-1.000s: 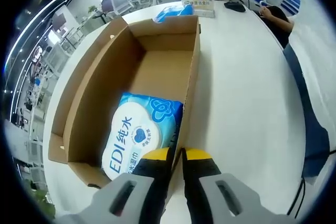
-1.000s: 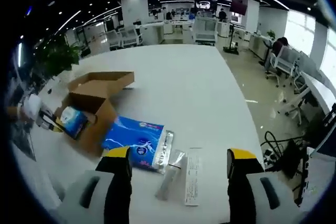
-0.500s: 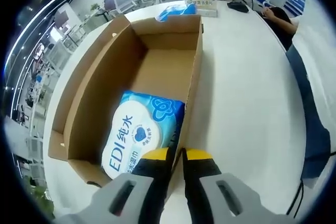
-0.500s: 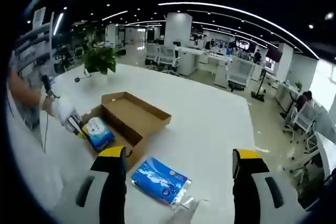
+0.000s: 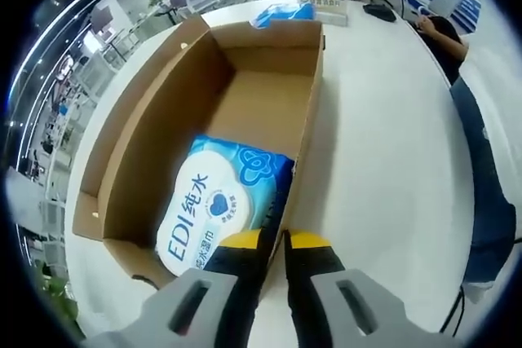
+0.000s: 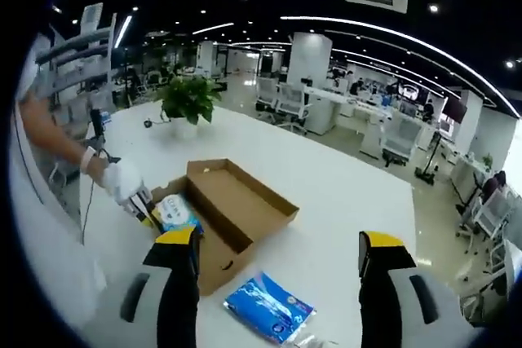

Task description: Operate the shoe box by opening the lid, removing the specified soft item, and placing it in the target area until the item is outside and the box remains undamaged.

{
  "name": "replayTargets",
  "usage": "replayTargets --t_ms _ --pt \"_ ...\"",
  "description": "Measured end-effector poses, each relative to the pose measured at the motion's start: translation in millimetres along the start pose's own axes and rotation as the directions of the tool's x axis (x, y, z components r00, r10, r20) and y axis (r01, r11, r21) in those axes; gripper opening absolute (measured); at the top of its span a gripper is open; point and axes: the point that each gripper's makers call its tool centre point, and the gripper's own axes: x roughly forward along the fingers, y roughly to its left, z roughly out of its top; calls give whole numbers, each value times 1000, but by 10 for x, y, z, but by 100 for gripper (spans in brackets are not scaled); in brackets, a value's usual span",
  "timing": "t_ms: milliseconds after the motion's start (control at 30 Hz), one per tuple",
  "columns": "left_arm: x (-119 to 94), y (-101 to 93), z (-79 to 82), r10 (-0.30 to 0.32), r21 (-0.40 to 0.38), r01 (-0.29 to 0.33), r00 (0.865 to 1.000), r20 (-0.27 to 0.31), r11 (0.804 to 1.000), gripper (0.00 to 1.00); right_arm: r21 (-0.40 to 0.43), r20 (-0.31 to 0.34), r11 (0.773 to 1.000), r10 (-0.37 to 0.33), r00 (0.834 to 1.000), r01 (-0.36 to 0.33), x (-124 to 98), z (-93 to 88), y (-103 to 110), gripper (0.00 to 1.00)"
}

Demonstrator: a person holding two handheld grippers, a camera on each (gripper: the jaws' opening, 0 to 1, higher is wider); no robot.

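The left gripper is pinched on the box wall, apparently to steady the shoe box. The wipes pack lies inside. The right gripper is held spread above the surface, presumably for reaching in.

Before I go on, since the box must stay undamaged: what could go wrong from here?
1. The left gripper is shut on the thin side wall of the cardboard box; pulling or twisting could crease or tear it.
2. The wipes pack lies against that same wall, so the jaws may snag it.
3. The right gripper hangs open above the table, well off the box; reaching in, it could knock the blue pack lying outside.
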Motion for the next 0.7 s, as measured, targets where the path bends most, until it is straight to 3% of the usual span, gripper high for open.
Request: replayTargets --t_ms 433,500,700 --pt "2 -2 -12 1 9 0 1000 -31 1000 9 -64 21 986 155 988 -153 371 125 472 79" --pt "-2 -3 -14 5 21 -5 999 -31 1000 9 -65 62 980 190 980 -186 406 216 567 80" --pt "1 -1 -10 6 28 -5 1000 -24 1000 9 -74 27 977 200 979 -198 597 228 716 78"
